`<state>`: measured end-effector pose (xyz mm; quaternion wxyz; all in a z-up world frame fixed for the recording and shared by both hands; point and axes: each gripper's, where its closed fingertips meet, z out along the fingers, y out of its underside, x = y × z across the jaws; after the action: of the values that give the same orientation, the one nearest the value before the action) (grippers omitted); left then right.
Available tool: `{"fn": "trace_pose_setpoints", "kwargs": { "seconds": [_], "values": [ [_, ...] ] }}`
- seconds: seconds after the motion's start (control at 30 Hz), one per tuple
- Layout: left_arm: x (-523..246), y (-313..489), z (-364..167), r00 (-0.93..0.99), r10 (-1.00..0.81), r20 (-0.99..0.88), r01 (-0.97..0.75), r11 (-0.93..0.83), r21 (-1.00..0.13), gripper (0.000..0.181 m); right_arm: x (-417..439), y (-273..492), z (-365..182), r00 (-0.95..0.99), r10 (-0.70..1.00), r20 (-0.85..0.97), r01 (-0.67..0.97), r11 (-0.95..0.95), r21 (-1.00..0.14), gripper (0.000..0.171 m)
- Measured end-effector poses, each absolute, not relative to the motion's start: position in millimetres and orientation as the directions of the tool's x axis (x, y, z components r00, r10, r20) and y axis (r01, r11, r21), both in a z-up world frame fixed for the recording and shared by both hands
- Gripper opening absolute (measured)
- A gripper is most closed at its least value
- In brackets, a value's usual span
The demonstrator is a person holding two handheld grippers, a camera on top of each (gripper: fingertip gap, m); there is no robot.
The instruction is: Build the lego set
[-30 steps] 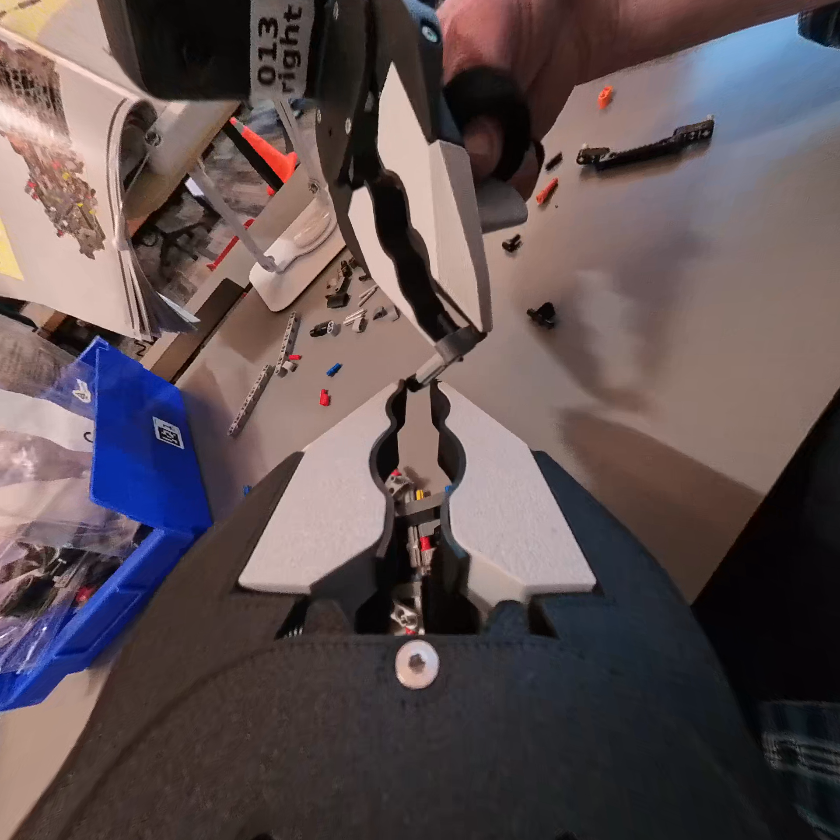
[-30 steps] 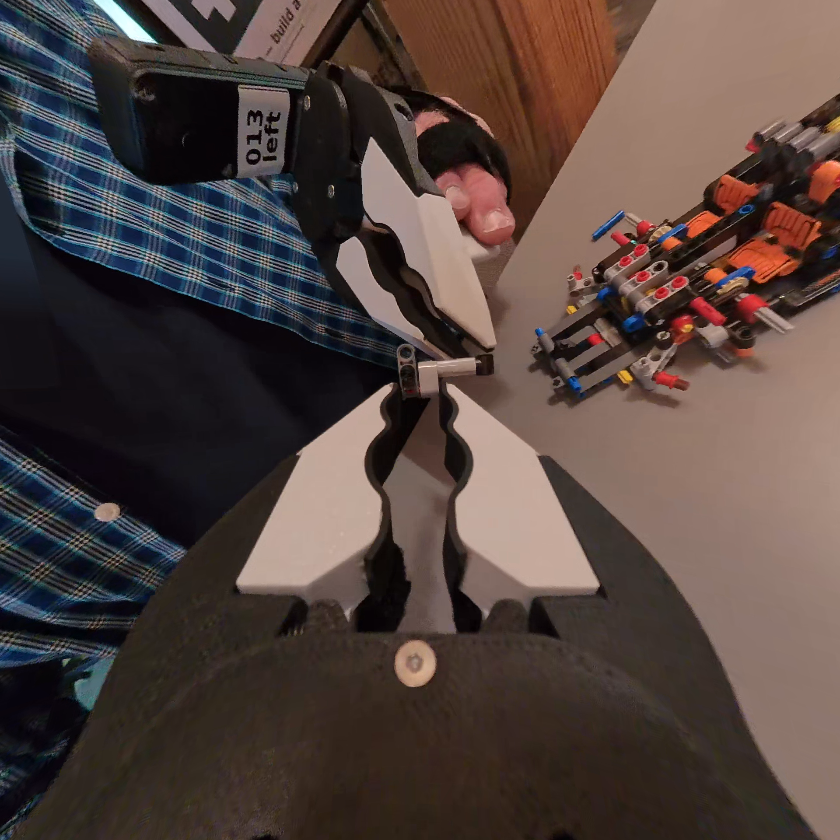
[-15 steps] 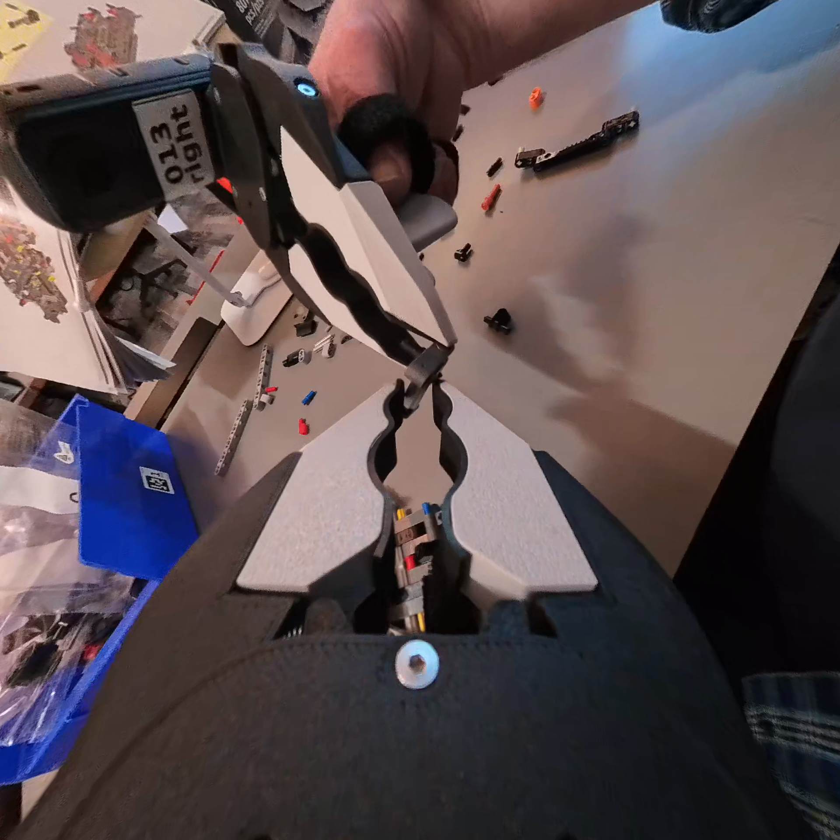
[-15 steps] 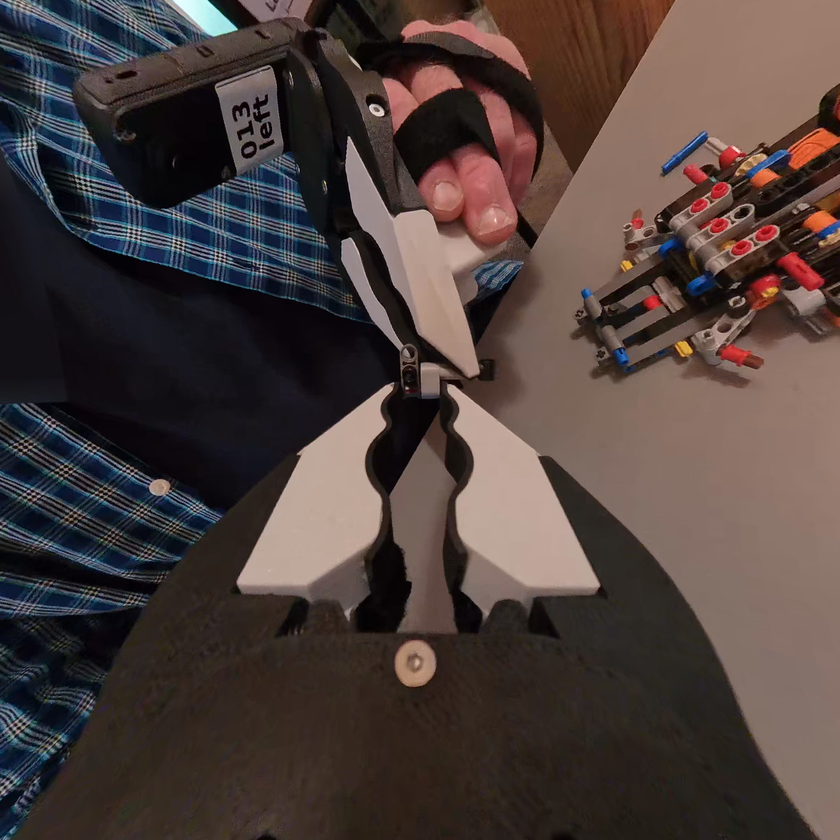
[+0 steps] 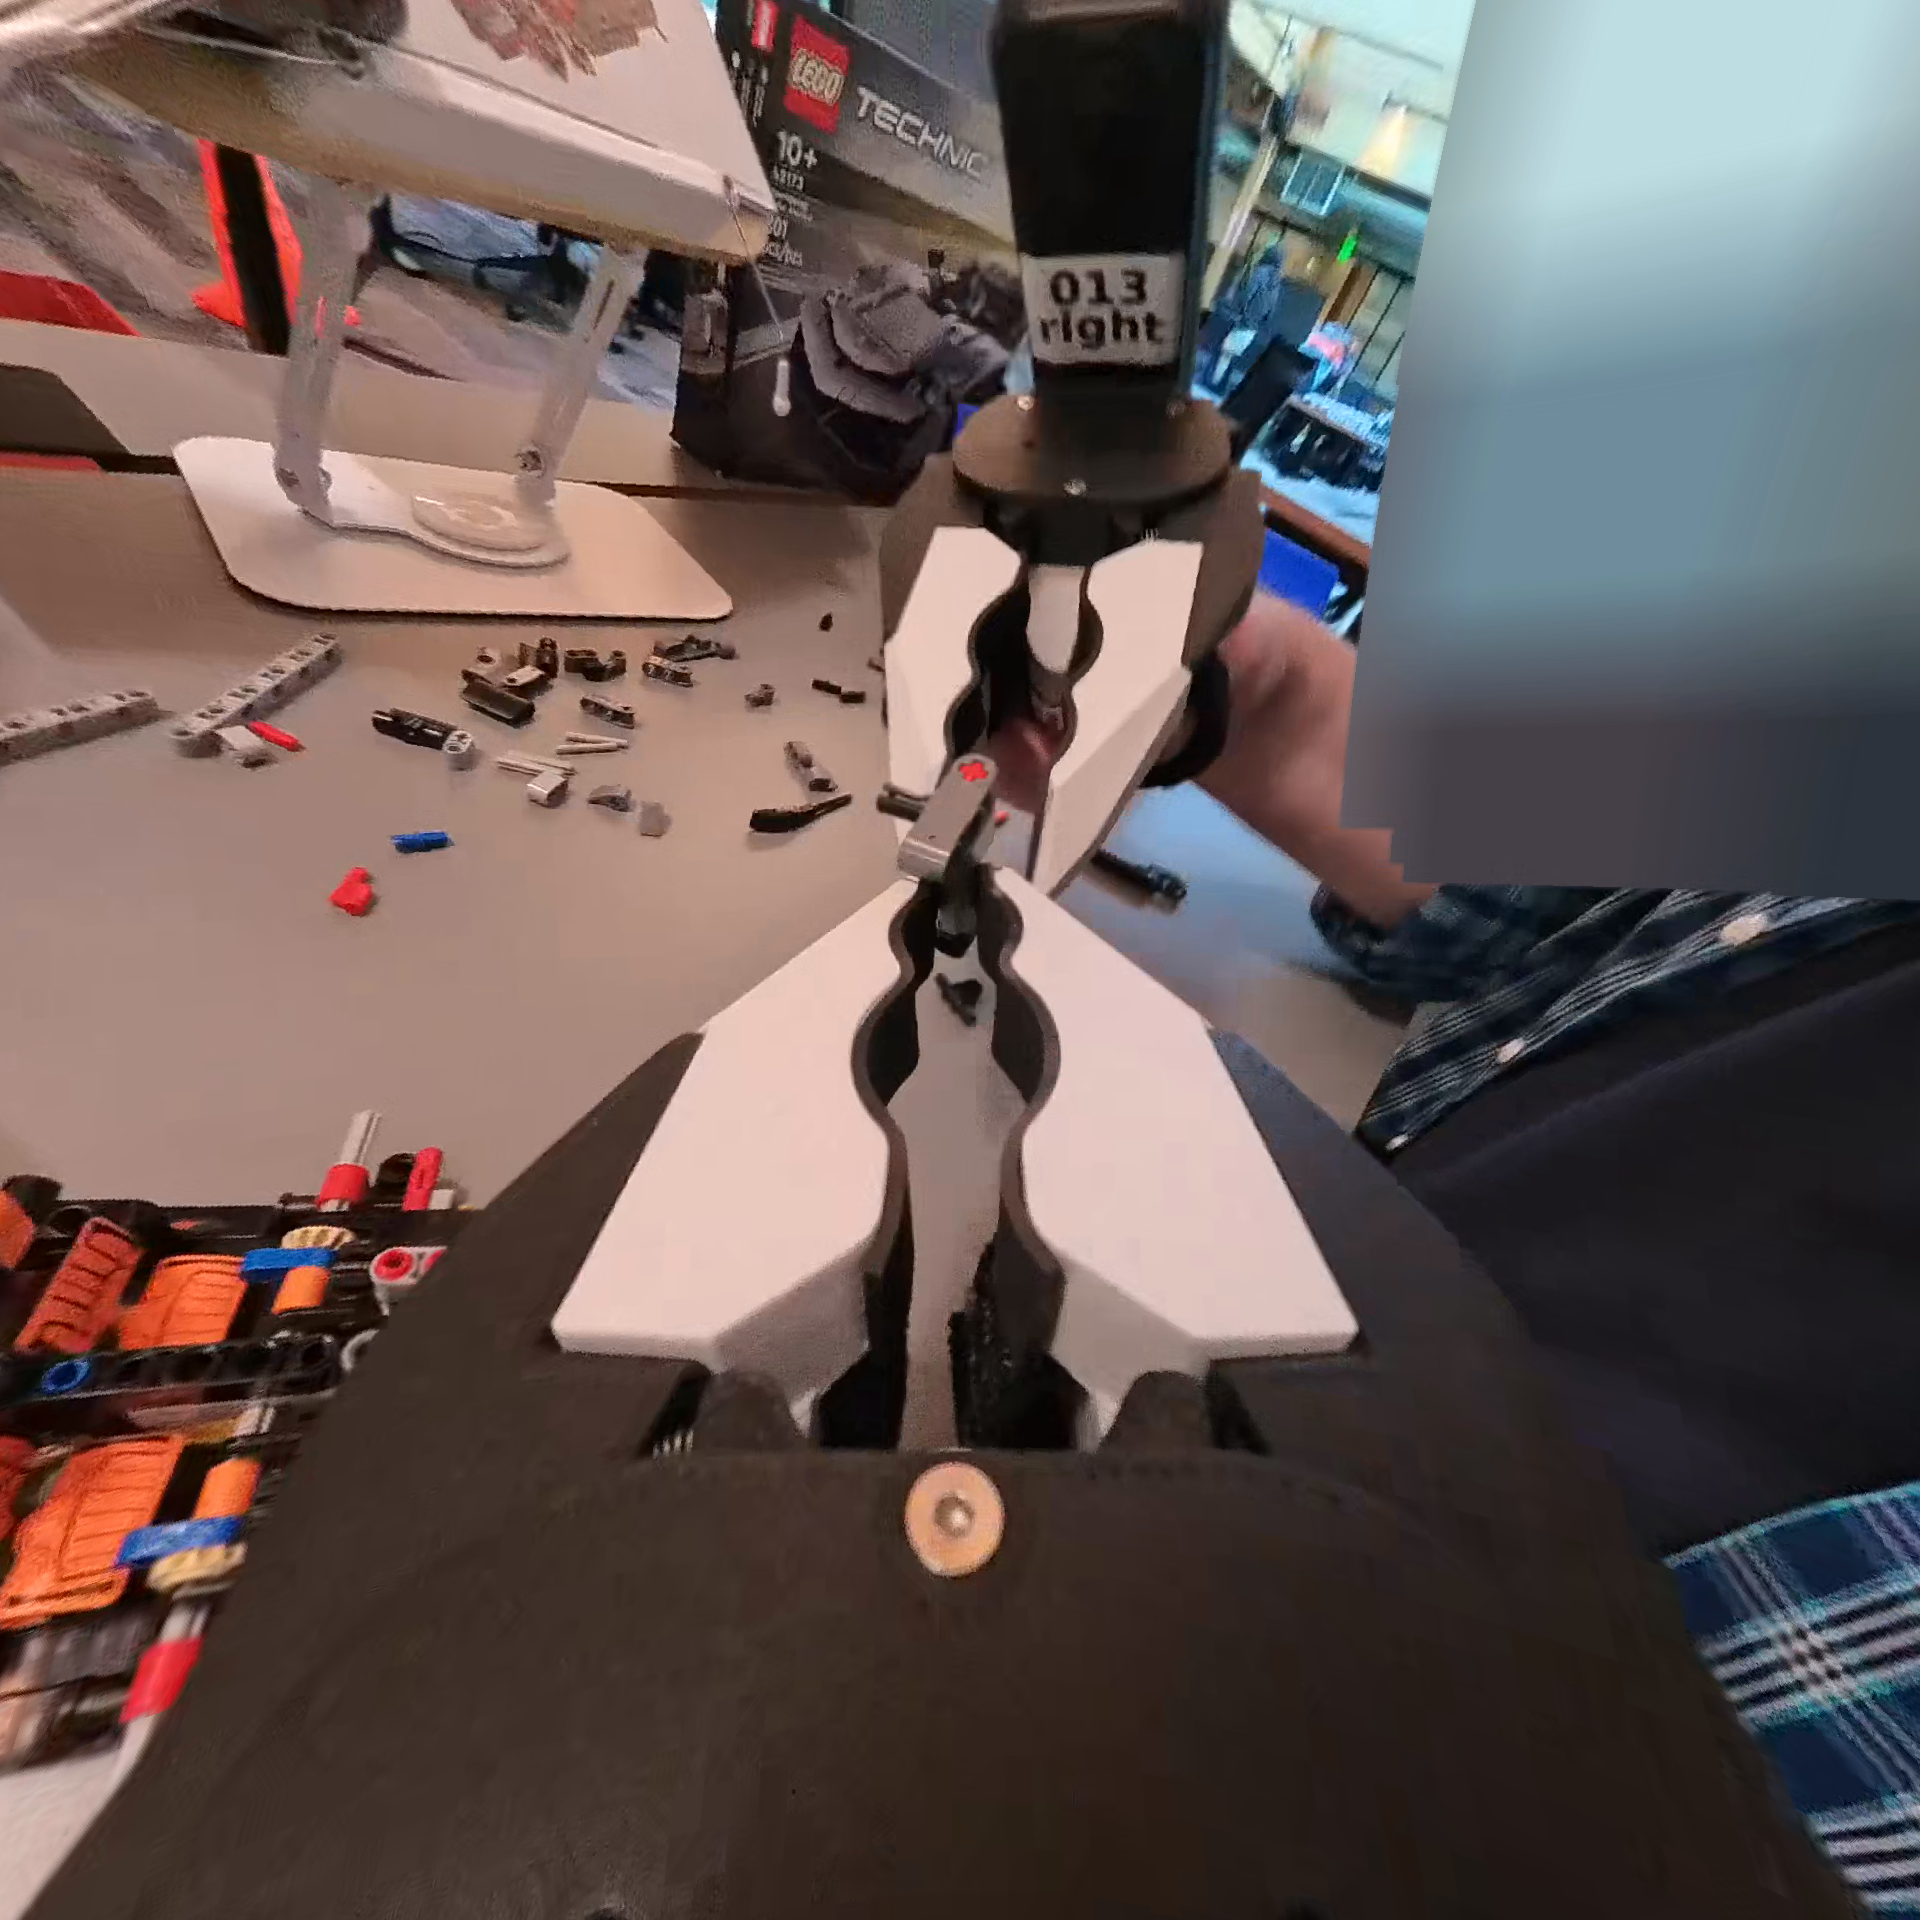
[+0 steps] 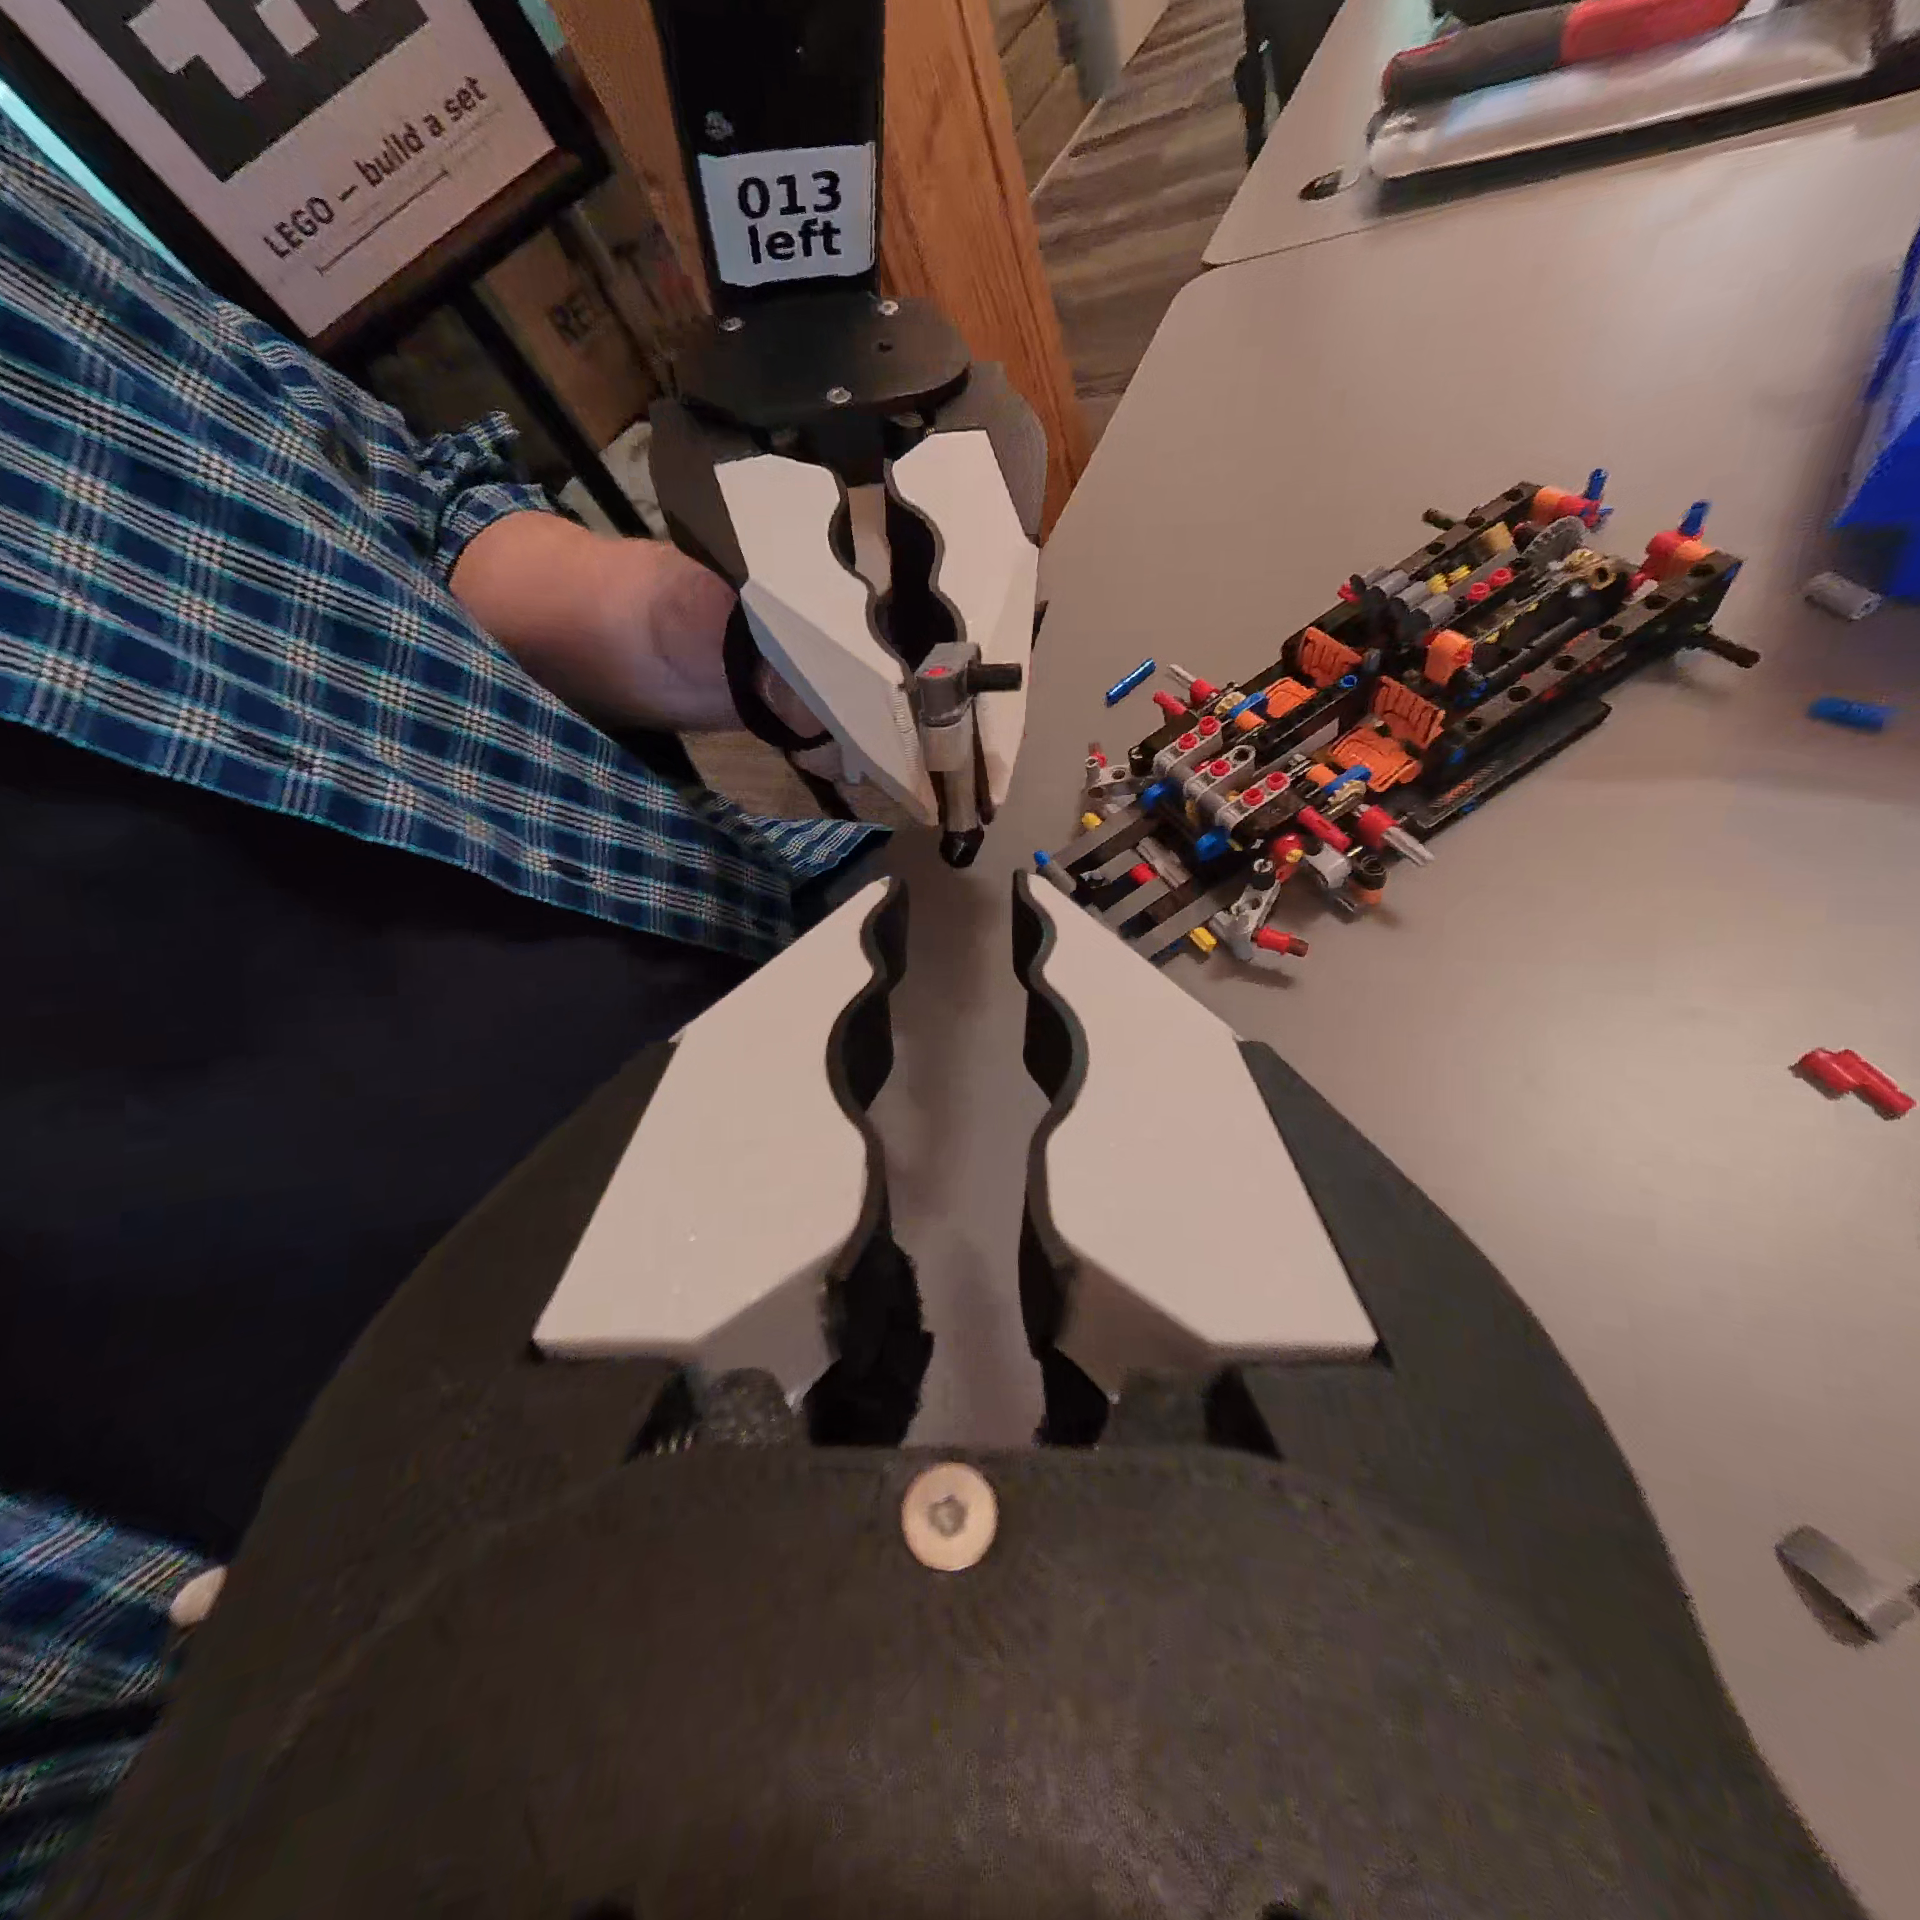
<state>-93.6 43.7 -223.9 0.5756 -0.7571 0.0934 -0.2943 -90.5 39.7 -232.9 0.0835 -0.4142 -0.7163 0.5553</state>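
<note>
My left tool (image 6: 961,800) pinches the small grey plastic connector with black pin (image 6: 951,717): light, stiff, slippery; right tool (image 6: 951,883) open, empty

Left claw (image 5: 951,902) clamped tight; right claw (image 6: 953,883) parted, tips facing left claw.

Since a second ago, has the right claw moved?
Yes. The right claw has opened and backed off the grey piece; the fixed model now shows more fully in its view.
</note>
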Motion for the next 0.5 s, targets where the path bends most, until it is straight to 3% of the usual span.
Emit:
{"fn": "trace_pose_setpoints", "kwargs": {
  "seconds": [0.5],
  "values": [
    [-90.0, 48.4, -230.1, 0.841, -0.417, 0.345, 0.197, -0.359, -0.912, 0.006, -94.5, 35.4, -240.0, -0.625, 0.725, -0.290, 0.495, 0.080, -0.865, 0.005]
  ]
}}
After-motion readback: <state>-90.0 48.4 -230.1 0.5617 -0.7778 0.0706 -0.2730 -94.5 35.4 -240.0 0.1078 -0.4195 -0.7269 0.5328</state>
